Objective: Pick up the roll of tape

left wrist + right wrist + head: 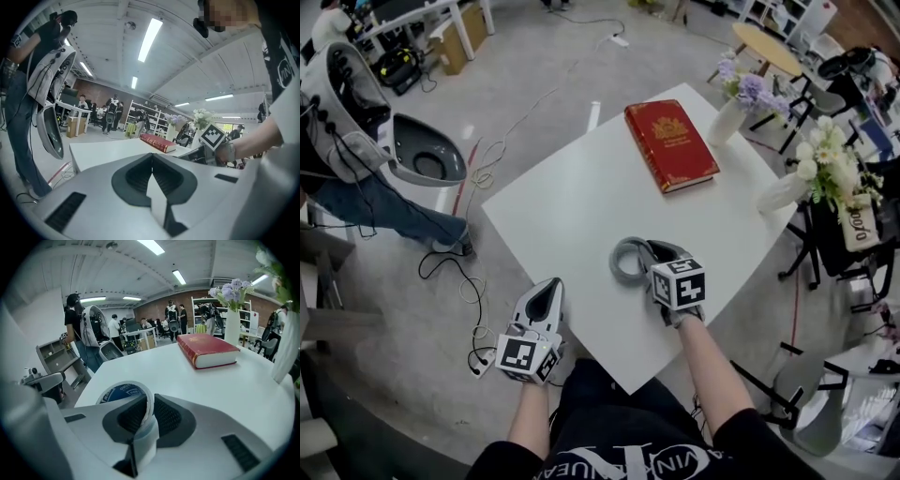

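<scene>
White counter (572, 216): roll of tape (123, 393) lies flat, well apart from the red book (670, 143), on its near side. Right claw (143, 418) is clamped on the roll's wall, so this is the grasp step. Next: lift straight, grip firm. Left claw (152, 161) is together and empty, shown only in its own view.

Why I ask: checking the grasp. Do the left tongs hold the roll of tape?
No, the left tongs are shut on nothing; the roll of tape sits between the right tongs.
</scene>
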